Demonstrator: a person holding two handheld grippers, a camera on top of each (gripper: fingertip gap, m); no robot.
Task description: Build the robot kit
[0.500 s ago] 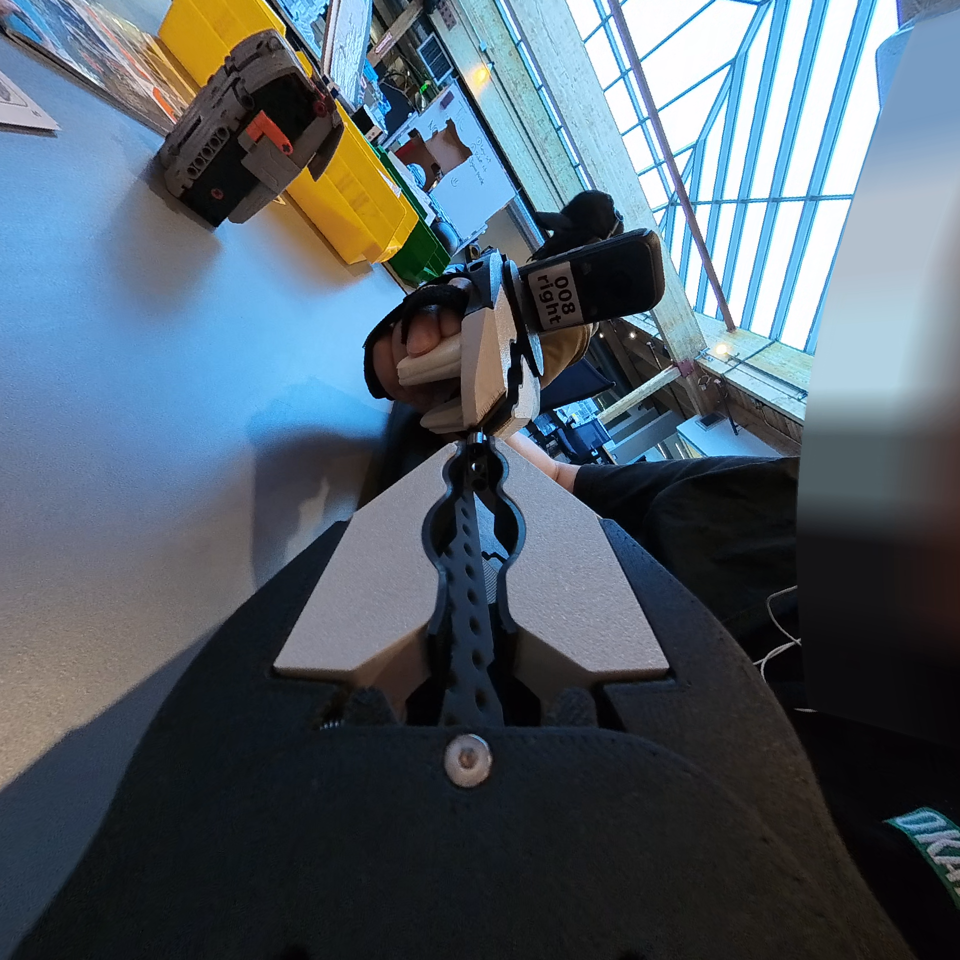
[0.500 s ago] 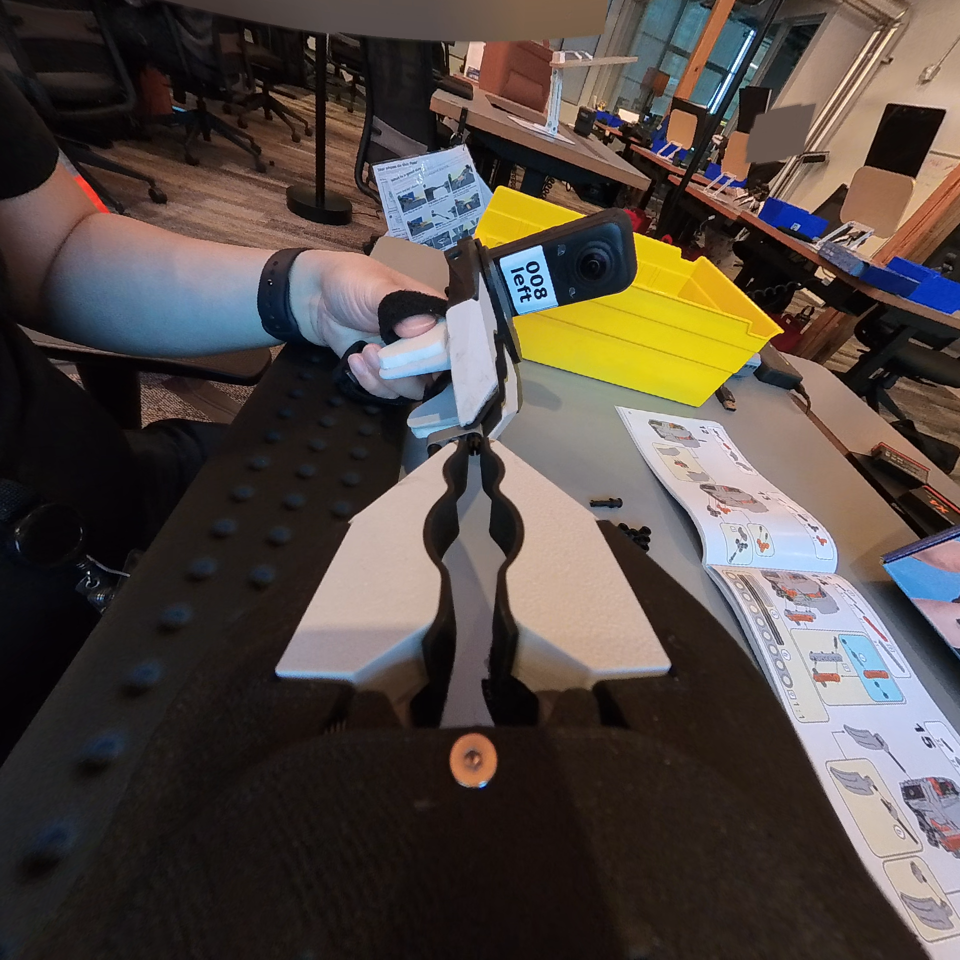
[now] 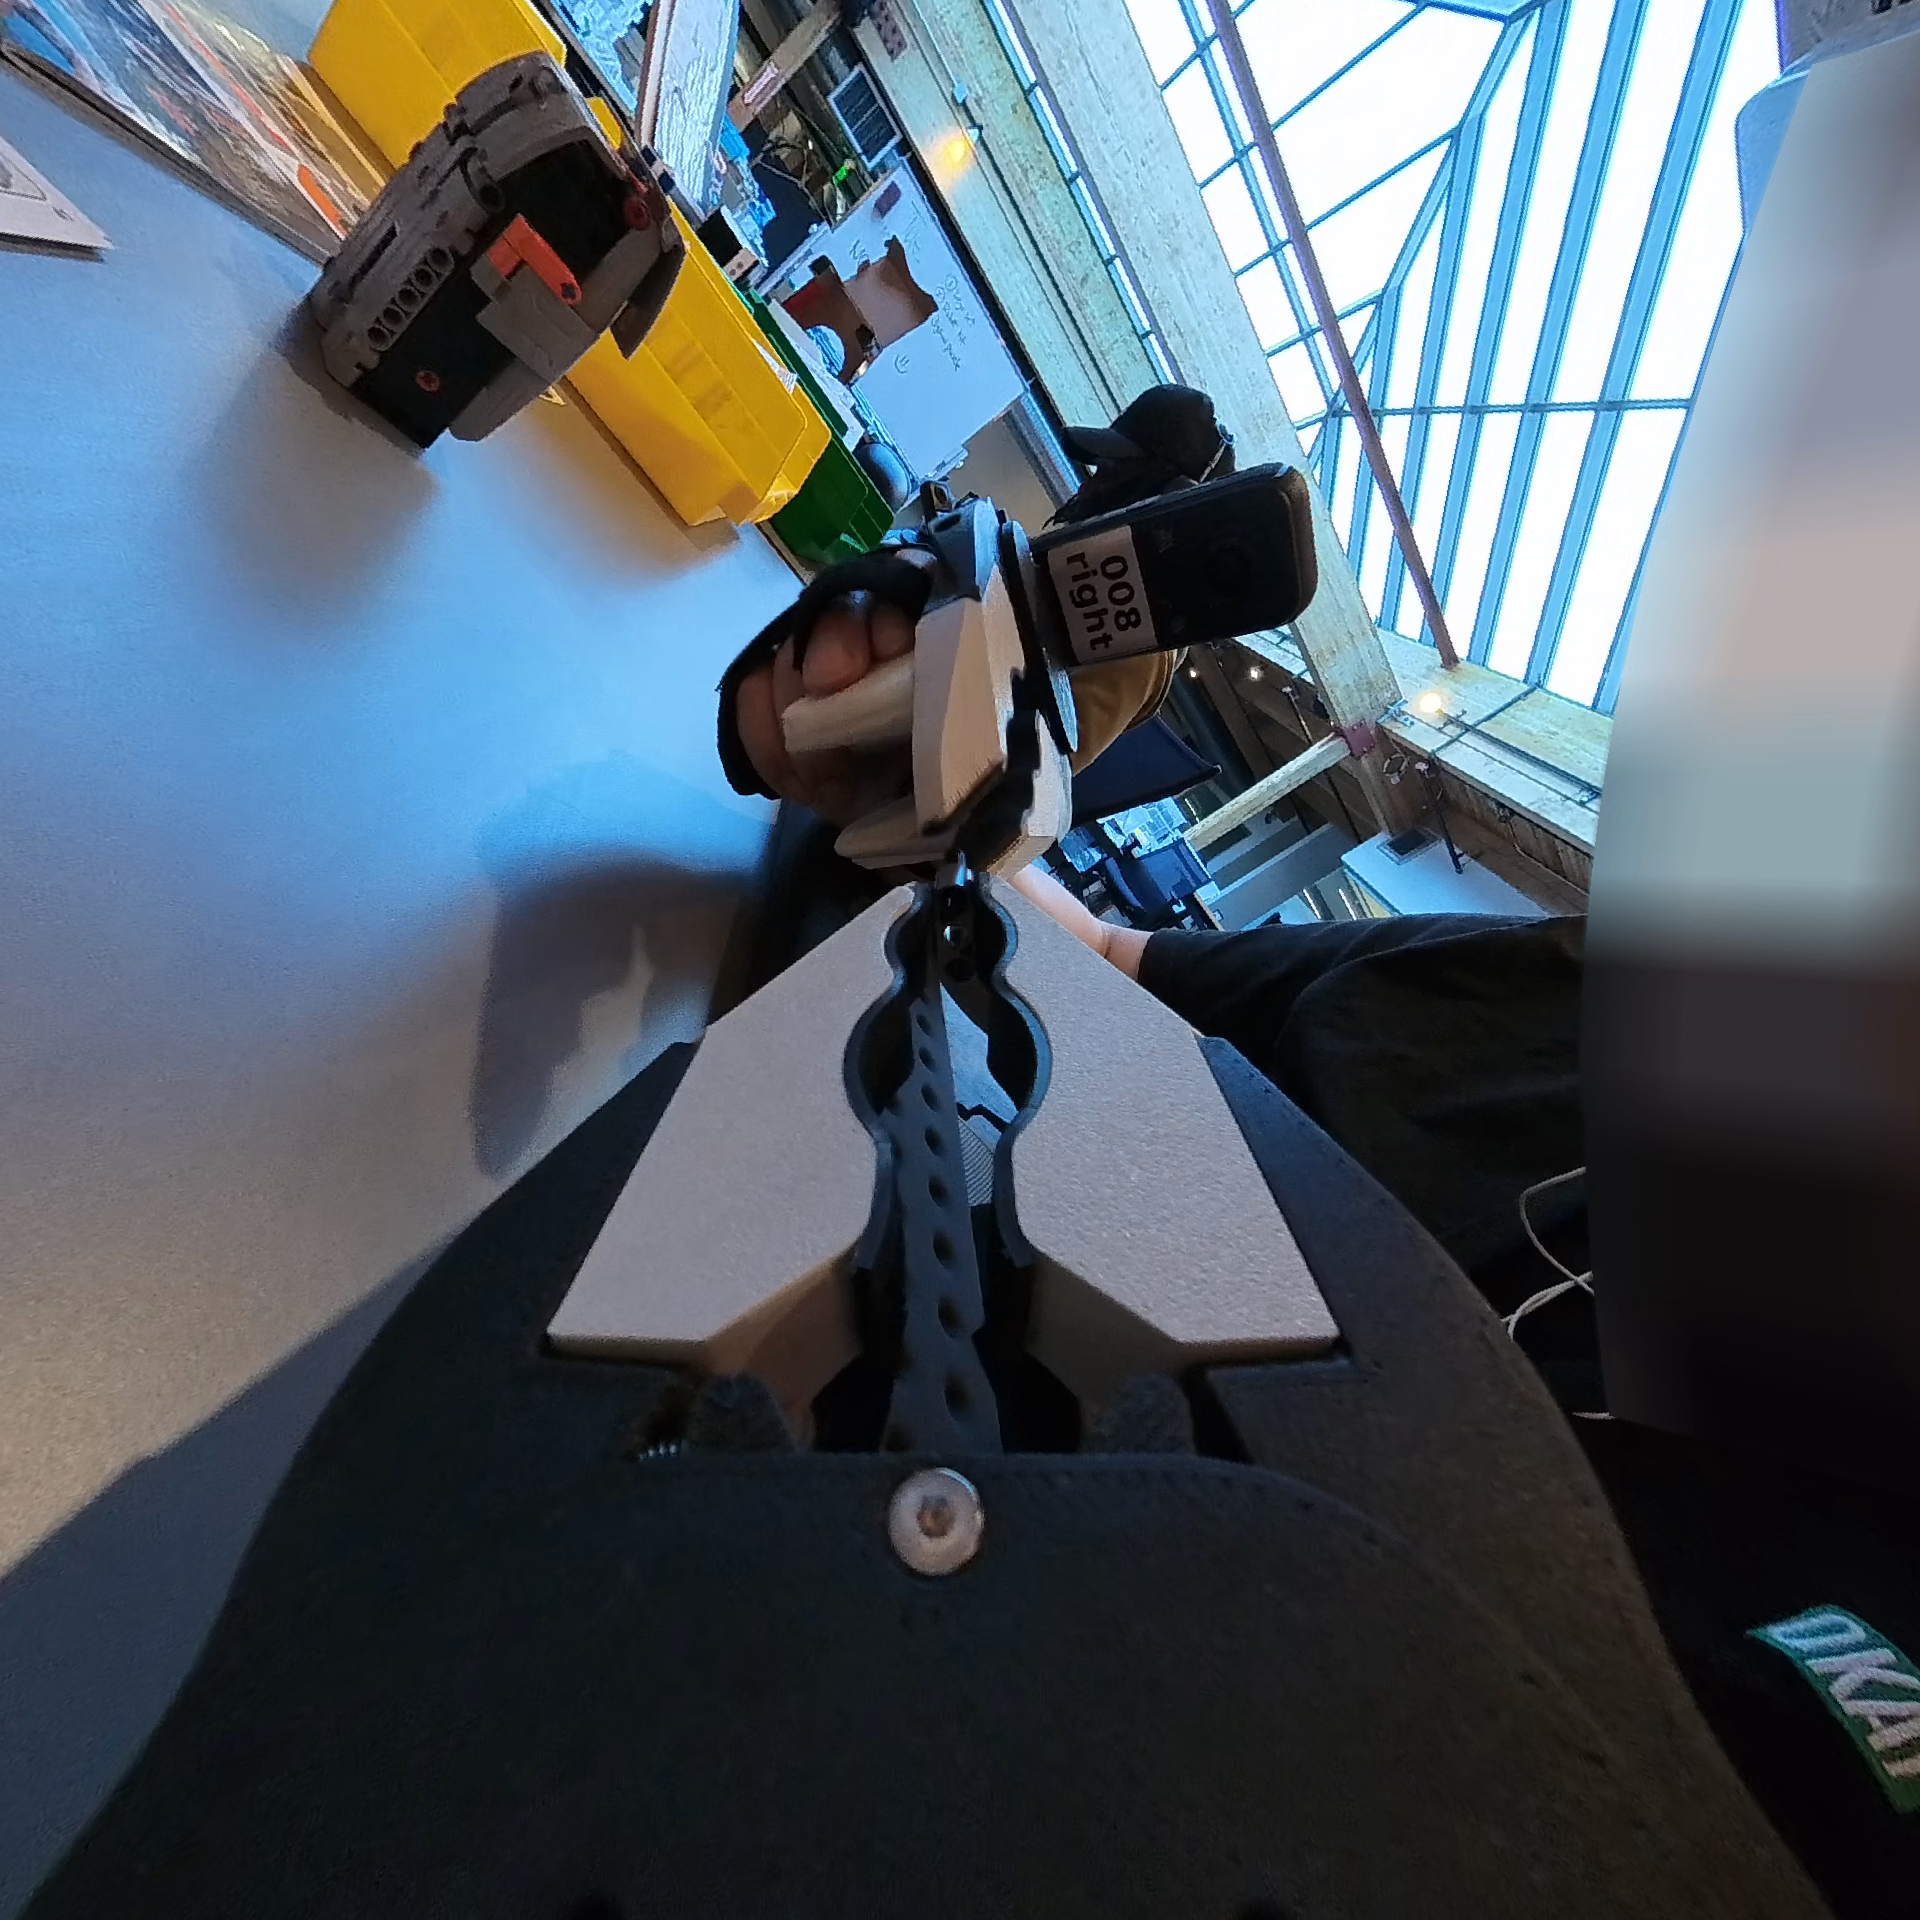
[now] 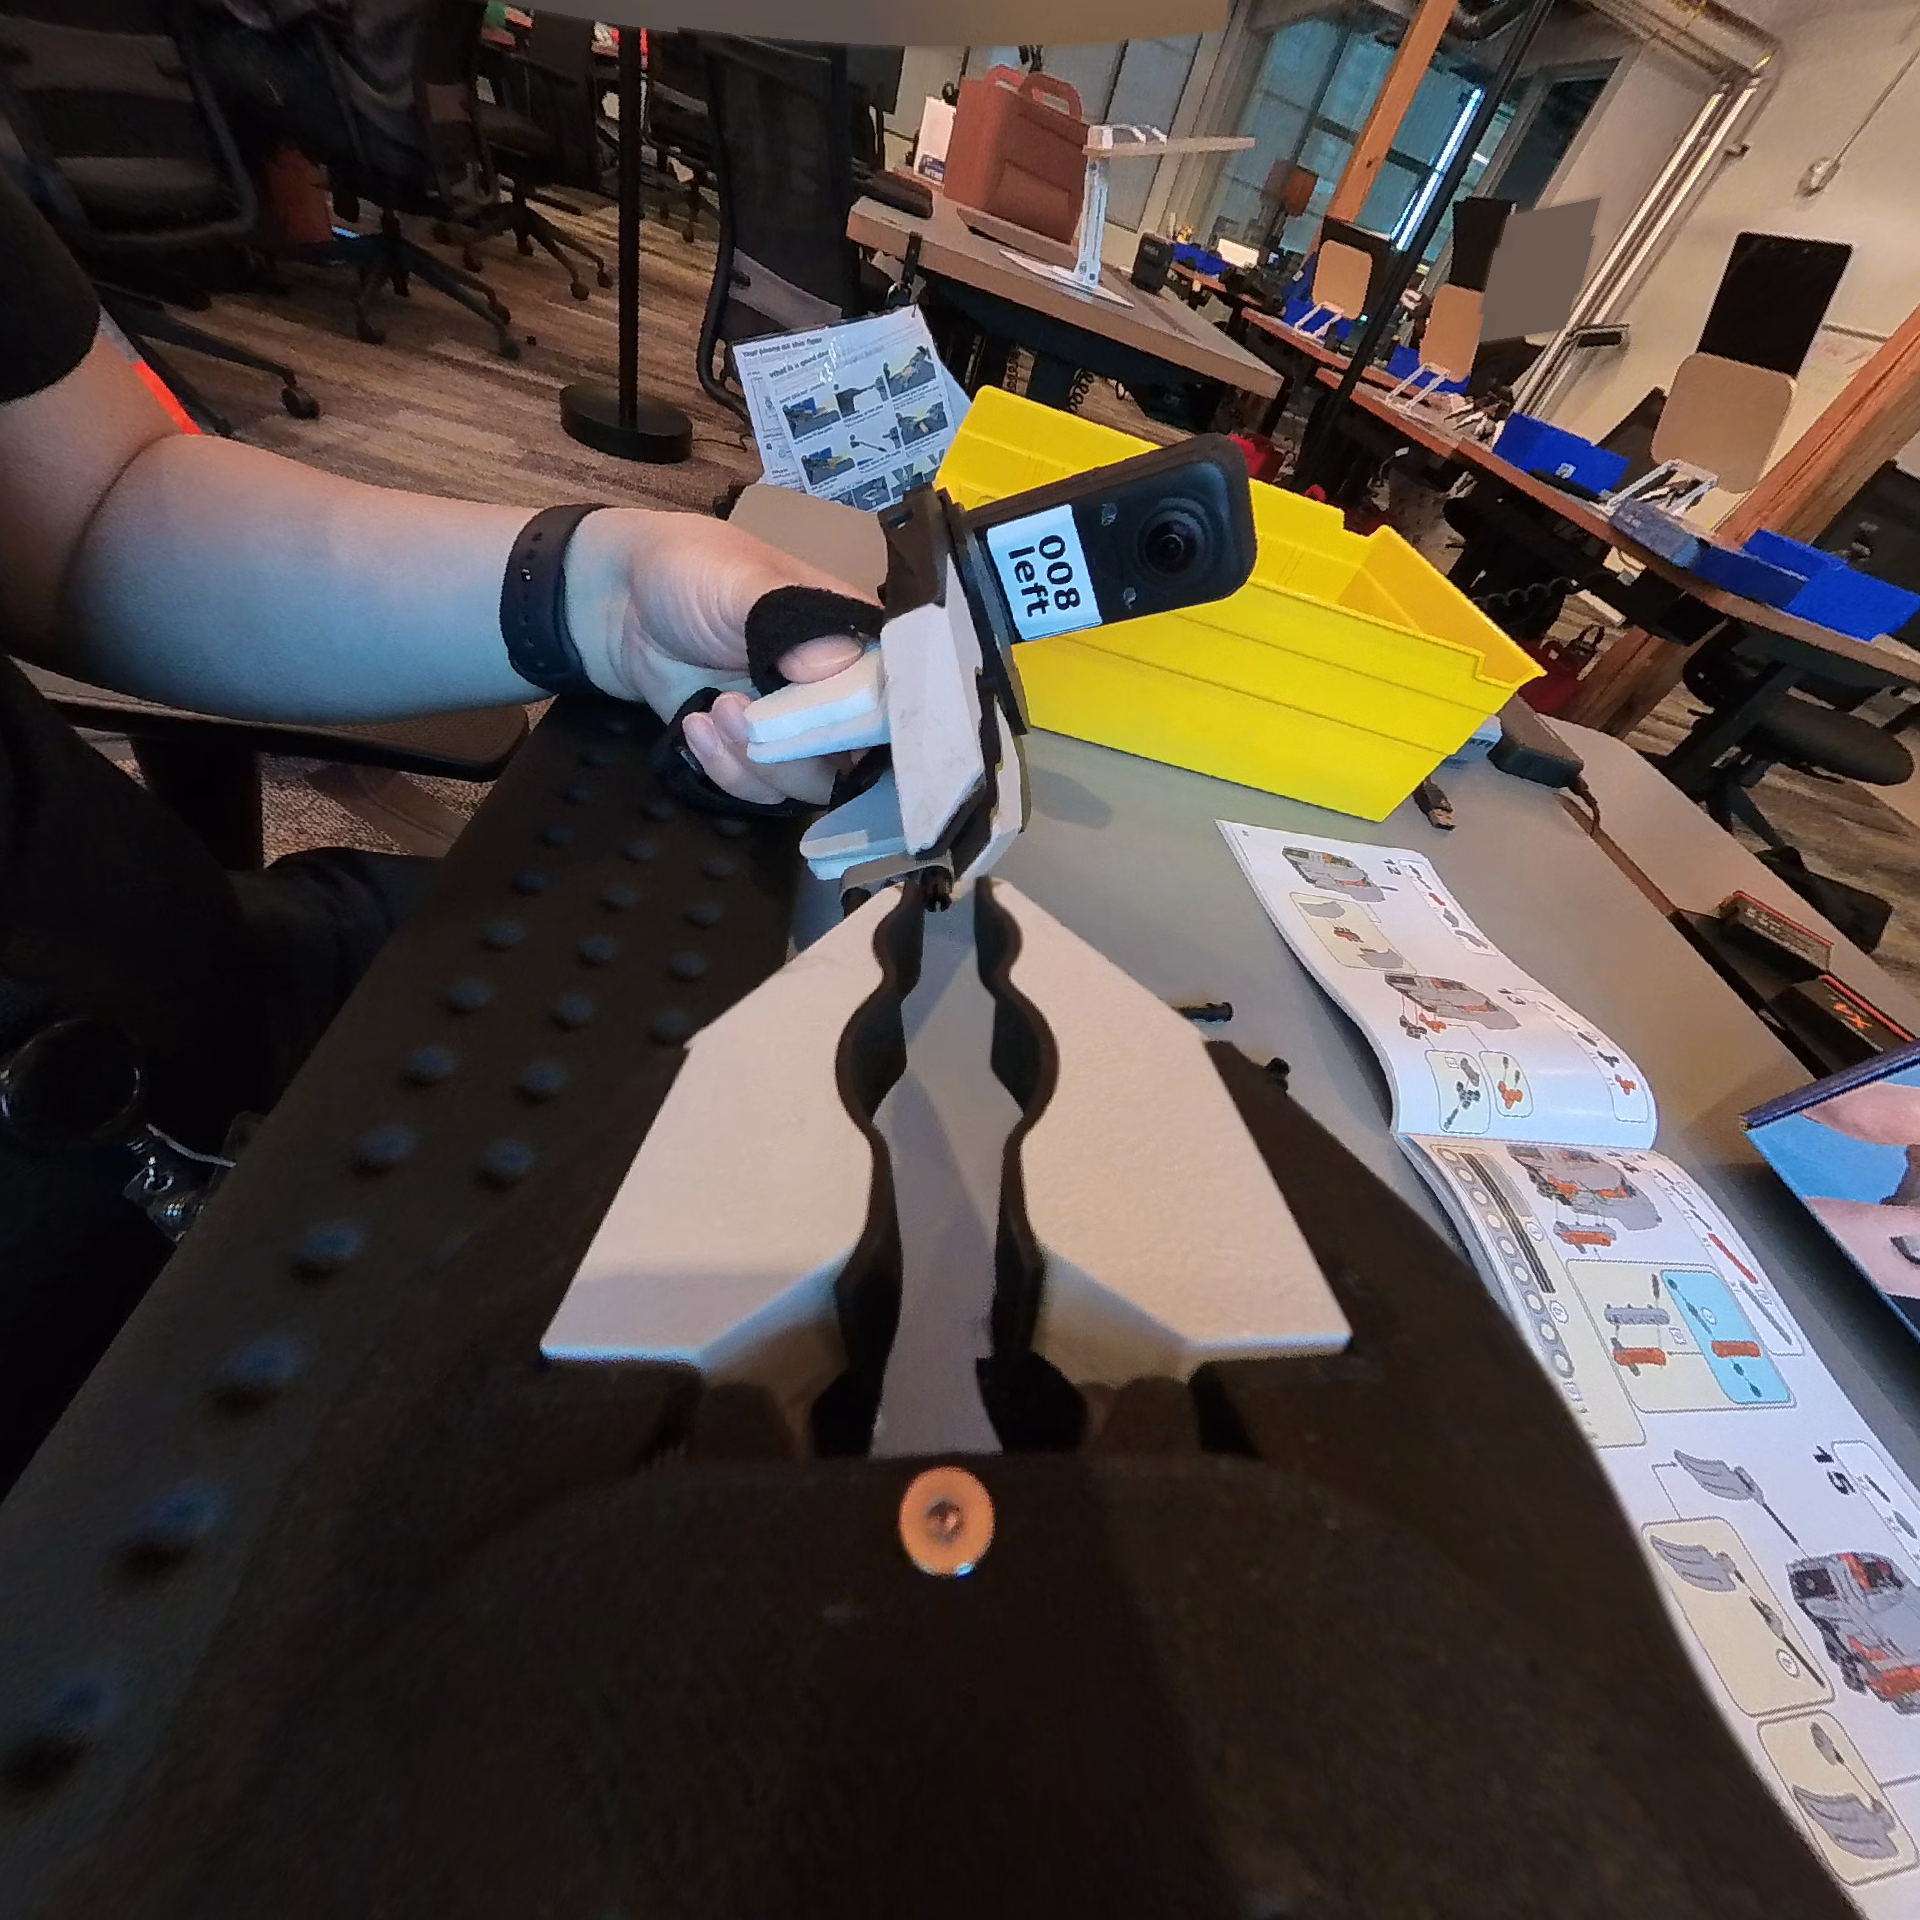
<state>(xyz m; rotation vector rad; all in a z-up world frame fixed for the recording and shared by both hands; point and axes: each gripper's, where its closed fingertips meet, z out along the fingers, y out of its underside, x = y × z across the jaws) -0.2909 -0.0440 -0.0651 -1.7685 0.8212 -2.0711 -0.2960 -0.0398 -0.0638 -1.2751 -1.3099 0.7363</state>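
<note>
The left gripper (image 3: 951, 925) is clamped on a dark perforated beam (image 3: 935, 1195) that runs lengthwise between its fingers, tip to tip with the right gripper (image 4: 948, 902), whose jaws stand slightly apart around a small black pin (image 4: 938, 891) at their tips; whether they actually pinch it cannot be told. Both meet above the grey table (image 4: 1122, 914), near the yellow bin (image 4: 1278, 665); the open instruction booklet (image 4: 1455, 1049) lies just in front of that bin, and a grey block assembly (image 3: 488, 249) stands beside a yellow bin in the left wrist view.
</note>
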